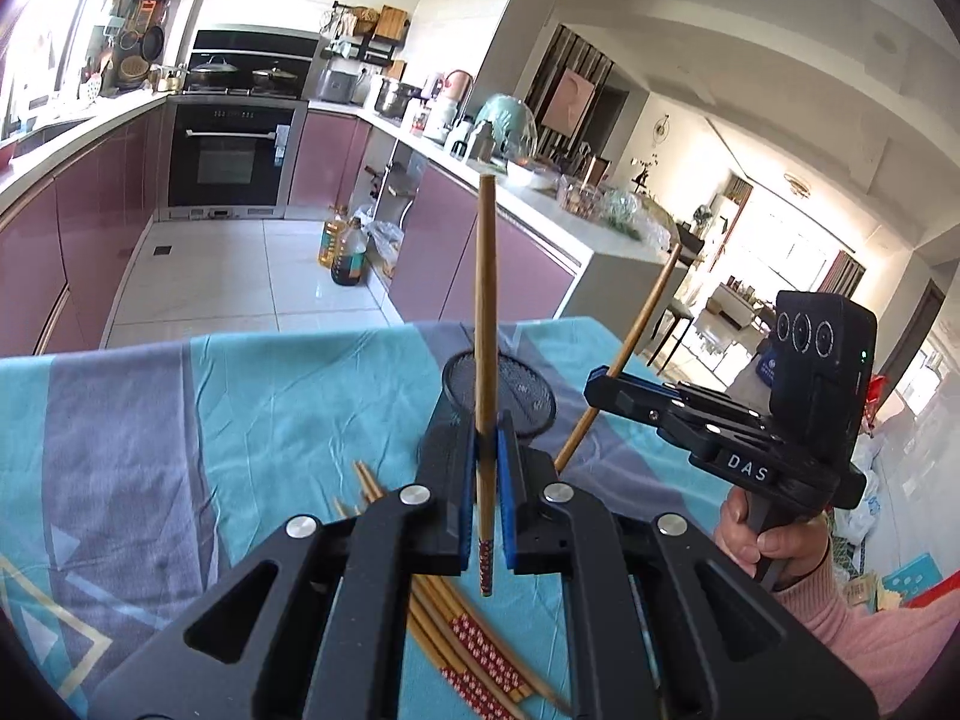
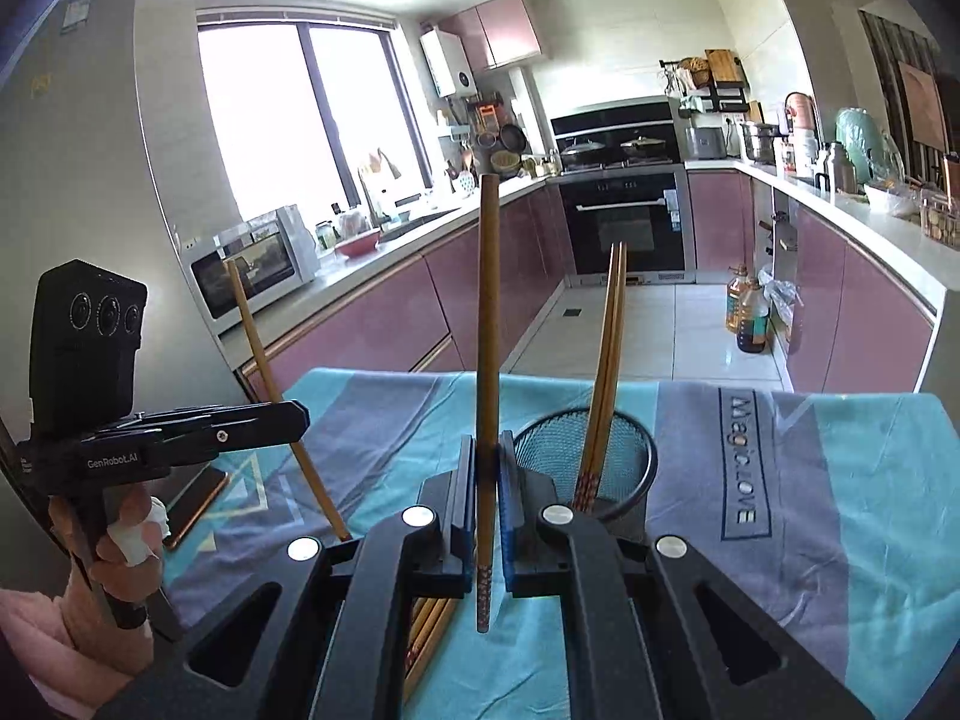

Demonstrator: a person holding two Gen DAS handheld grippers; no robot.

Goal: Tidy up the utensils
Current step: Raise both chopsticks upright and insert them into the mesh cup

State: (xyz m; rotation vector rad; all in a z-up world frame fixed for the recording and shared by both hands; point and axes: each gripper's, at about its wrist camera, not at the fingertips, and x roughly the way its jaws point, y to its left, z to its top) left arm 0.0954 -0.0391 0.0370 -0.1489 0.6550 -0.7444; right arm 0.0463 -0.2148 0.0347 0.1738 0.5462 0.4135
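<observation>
Chopsticks in both tools, one each. Left tool (image 1: 486, 504) is clamped on a chopstick (image 1: 485, 324) held upright, patterned end hanging below the blue pads. Right tool (image 2: 487, 510) grips another chopstick (image 2: 487, 324) the same way, jaws narrow around the shaft. Black mesh holder (image 2: 585, 462) stands on the worktop cloth (image 2: 840, 480), just ahead and to the right of my right tool; a few chopsticks (image 2: 609, 360) already lean inside it. Loose pile of chopsticks (image 1: 474, 642) lies on the cloth beneath the left tool.

Risks, as I judge them:
- Each stick is pinched at one spot low on its length, so it could pivot or slip through the pads when I tilt toward the holder.
- Long upper ends could knock the sticks already leaning in the holder, or catch its rim and tip it, since the mesh looks light.
- Both tools sit close together; heading for the holder at once could cross the sticks.
- Phone (image 2: 192, 504) lies near the left edge of the cloth, within sweep of my left hand (image 2: 129, 546).
</observation>
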